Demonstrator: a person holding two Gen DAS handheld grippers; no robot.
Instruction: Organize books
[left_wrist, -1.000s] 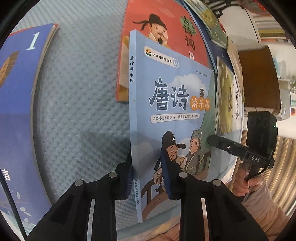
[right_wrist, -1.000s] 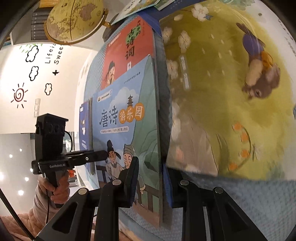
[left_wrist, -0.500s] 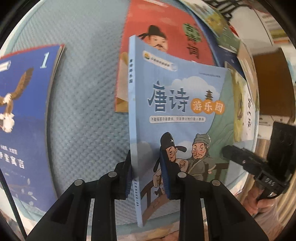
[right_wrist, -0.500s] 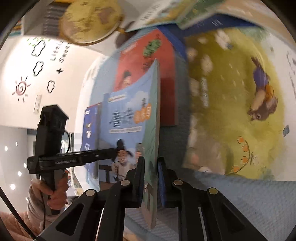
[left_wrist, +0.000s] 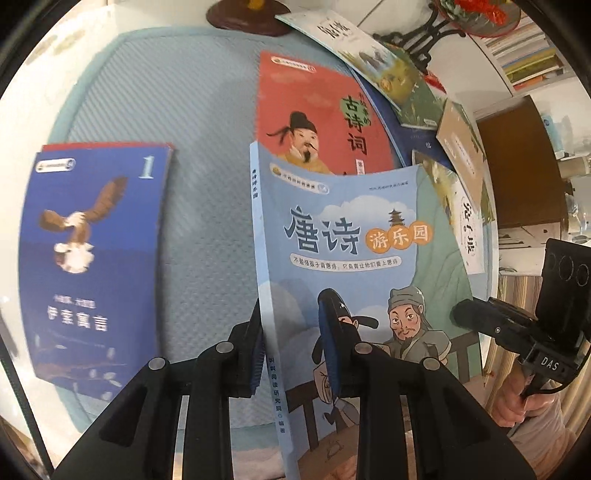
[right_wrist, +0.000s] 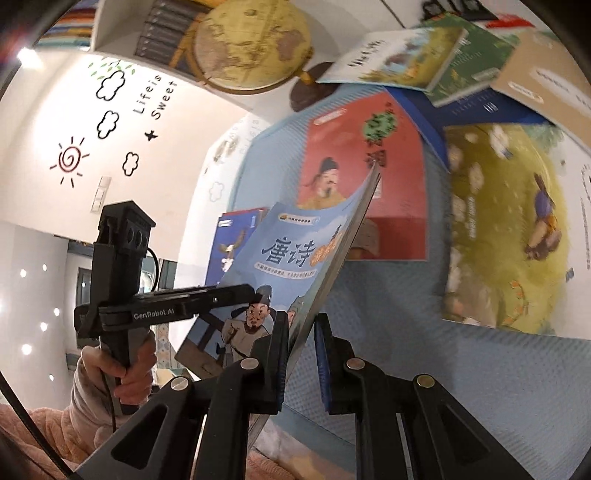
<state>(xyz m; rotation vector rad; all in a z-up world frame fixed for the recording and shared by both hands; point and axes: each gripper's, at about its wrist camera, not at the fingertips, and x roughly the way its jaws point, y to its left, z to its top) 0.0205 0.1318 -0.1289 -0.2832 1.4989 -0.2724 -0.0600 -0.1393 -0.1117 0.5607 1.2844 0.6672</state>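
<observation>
A light blue poetry book (left_wrist: 343, 266) with two cartoon men on its cover is held up off the blue mat (left_wrist: 207, 229) by both grippers. My left gripper (left_wrist: 295, 347) is shut on its spine edge. My right gripper (right_wrist: 301, 354) is shut on its opposite edge; the book (right_wrist: 291, 254) tilts up above the mat in that view. A red poetry book (left_wrist: 317, 122) lies flat behind it. A dark blue book with an eagle and a "1" (left_wrist: 88, 251) lies at the left.
A yellow-green picture book (right_wrist: 506, 229) lies on the mat at the right. Several more books (left_wrist: 406, 81) overlap at the back right. A globe (right_wrist: 251, 44) stands behind the mat. The mat's front edge is close to me.
Both grippers have lifted the light blue book off the mat and pulled it back. The right gripper closed on its edge; the eagle book shows more fully at the left.
</observation>
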